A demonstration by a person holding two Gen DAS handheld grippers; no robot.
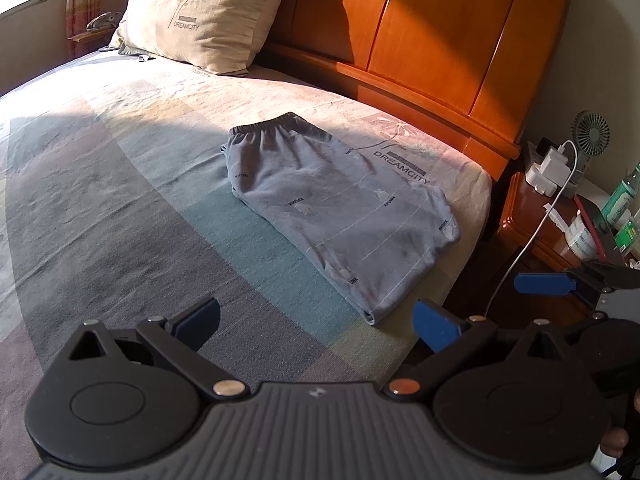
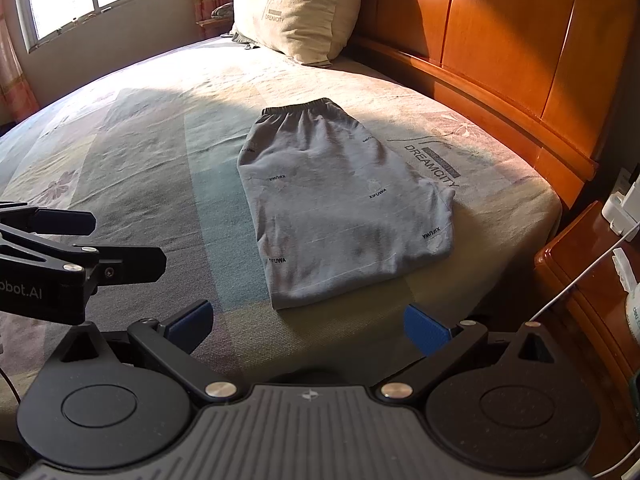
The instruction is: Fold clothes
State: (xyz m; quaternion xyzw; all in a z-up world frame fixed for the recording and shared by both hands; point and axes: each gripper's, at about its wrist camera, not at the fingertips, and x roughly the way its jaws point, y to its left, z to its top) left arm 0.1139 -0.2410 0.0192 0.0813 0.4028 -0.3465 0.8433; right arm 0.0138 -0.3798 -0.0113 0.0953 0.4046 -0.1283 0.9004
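Right wrist view puts the grey pyjama trousers (image 2: 340, 208) just ahead of your right tongs (image 2: 308, 326), already doubled over on the bedsheet (image 2: 140, 184), with the elastic waistband (image 2: 298, 109) at the far end and the folded edge nearest you. From the left wrist view the same garment (image 1: 340, 208) lies ahead and to the right of your left tongs (image 1: 316, 320). Both tongs are spread wide and hold nothing; neither one touches the cloth.

If you mean to fold once more, the risk lies in the bite. The near edge looks to be several layers thick, so a shallow nip may catch only the top layer and peel the stack open when you lift. The cloth looks soft and limp, so expect it to sag and skew if your two tongs do not rise together.

Mind the bedsheet too: press down too hard and you could pinch it along with the trousers, dragging wrinkles under the fold.

The garment sits near the bed's right edge, on your right tongs' side. Beyond that is the wooden nightstand (image 2: 580, 280), with a white charging cable (image 1: 532, 232) hanging down and bottles (image 1: 620, 200) standing behind. A wide swing to the right could snag that cable or knock something over, and a careless pull towards you could slide the trousers off the mattress.
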